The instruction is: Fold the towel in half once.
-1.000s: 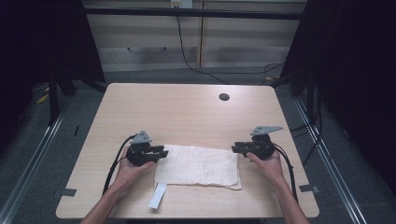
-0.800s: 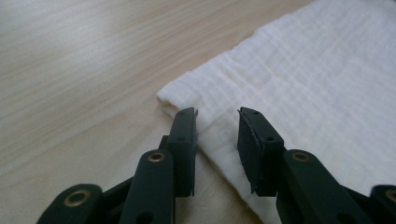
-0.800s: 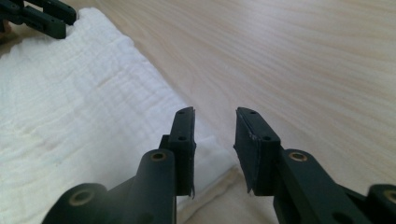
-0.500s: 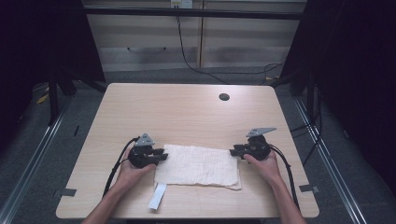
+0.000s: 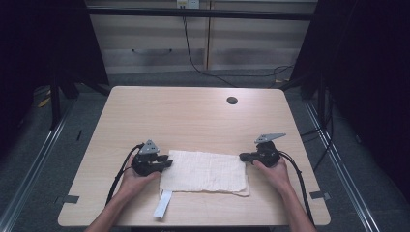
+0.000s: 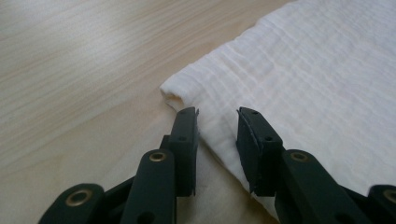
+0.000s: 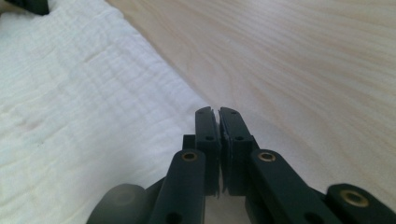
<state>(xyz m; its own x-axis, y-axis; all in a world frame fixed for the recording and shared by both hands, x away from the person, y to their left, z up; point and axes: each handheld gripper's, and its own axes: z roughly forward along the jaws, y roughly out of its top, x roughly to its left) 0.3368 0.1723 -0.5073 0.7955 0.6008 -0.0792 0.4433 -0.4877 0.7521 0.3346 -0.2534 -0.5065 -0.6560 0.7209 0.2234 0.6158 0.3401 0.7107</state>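
Item 1: cloth point(image 5: 203, 171), white, crinkled gauze weave, folded to a rough rectangle, lying flat on the near half of the bench point(image 5: 193, 116). A narrow white tag point(image 5: 162, 205) trails from its near left corner.

Item 2: bench, pale wood-grain laminate, rounded corners, 1 dark round grommet hole point(image 5: 232, 100) at the far right.

Item 3: left gripper point(image 6: 217, 121), black hard plastic with brass-coloured rivets. Jaws parted, straddling the cloth's far left edge just beside the rolled corner fold; not yet pinching.

Item 4: right gripper point(image 7: 218, 114), same make. Jaws pressed together at the cloth's right edge; whether any fabric is caught between them cannot be told.

Risks, as judged: the left jaws may close on the top layer alone, so the fold would open when lifted. If the right jaws hold nothing, a lift would raise 1 side only and drag the cloth askew. The soft weave may slip from smooth jaw faces.
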